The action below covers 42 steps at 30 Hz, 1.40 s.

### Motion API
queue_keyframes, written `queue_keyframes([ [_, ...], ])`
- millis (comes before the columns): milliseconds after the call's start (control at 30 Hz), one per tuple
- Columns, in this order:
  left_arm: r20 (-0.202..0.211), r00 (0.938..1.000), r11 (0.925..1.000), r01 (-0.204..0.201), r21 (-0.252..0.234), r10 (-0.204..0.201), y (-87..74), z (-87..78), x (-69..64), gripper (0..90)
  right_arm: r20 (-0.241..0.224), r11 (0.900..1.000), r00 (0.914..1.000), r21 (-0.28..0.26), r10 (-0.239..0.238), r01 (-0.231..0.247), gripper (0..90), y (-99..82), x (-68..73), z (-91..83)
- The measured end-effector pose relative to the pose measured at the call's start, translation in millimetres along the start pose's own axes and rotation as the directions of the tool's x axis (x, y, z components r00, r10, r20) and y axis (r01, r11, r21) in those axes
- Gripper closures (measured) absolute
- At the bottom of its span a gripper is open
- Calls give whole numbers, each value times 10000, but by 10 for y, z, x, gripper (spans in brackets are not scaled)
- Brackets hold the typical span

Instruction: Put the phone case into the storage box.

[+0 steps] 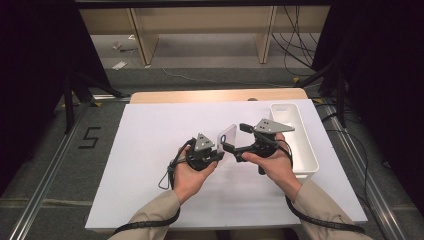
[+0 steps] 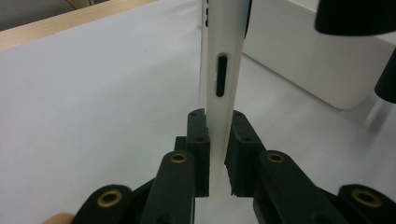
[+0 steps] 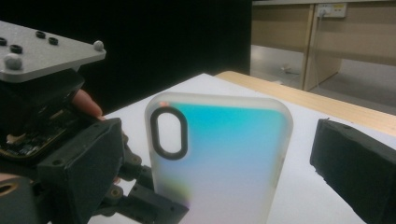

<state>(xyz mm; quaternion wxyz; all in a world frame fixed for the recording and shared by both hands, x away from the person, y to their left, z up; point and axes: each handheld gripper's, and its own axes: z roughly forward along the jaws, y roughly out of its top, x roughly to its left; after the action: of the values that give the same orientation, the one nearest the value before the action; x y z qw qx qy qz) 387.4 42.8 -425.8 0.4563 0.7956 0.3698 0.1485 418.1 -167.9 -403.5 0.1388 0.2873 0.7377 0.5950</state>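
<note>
White-covered surface [image 1: 150, 150], wood edge at far side; dark room, shelving behind; white bin [image 1: 300, 145] at right; left tool [image 2: 215, 140] clamped on phone case [image 3: 219, 158]; right tool [image 1: 235, 137] jaws apart beside case.

Place: a lab or test room set up for recording.
Counter: a wooden top [image 1: 215, 95] covered by a plain white sheet [image 1: 150, 150], with a white plastic bin [image 1: 305, 145] at one side.
Floor: grey carpet with metal rails [image 1: 45, 185] and a taped number five [image 1: 89, 137].
Surroundings: black curtains [image 1: 35, 60], loose cables [image 1: 295, 45], bare wooden shelving [image 1: 200, 30] behind.
</note>
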Motion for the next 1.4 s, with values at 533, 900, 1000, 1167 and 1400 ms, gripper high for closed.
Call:
queue_keyframes([
  [533,84,9999,9999,-127,-102,128,20,56,-70,808,551,9997,9983,-134,206,-199,51,-43,-12,29],
  [900,114,9998,9998,-138,-133,140,14,64,-83,808,809,9994,9966,-335,148,-121,150,-47,23,43],
  [1000,113,9999,9998,-102,-174,104,17,56,-77,808,808,9991,9966,-400,138,-106,172,-47,33,43],
  [1167,101,9999,9996,-121,-274,124,27,39,-80,806,847,9988,9963,-486,135,-94,176,-30,50,35],
  [1400,198,9991,9980,-373,-516,383,44,19,-73,736,832,9986,9965,-520,70,-27,179,4,62,11],
])
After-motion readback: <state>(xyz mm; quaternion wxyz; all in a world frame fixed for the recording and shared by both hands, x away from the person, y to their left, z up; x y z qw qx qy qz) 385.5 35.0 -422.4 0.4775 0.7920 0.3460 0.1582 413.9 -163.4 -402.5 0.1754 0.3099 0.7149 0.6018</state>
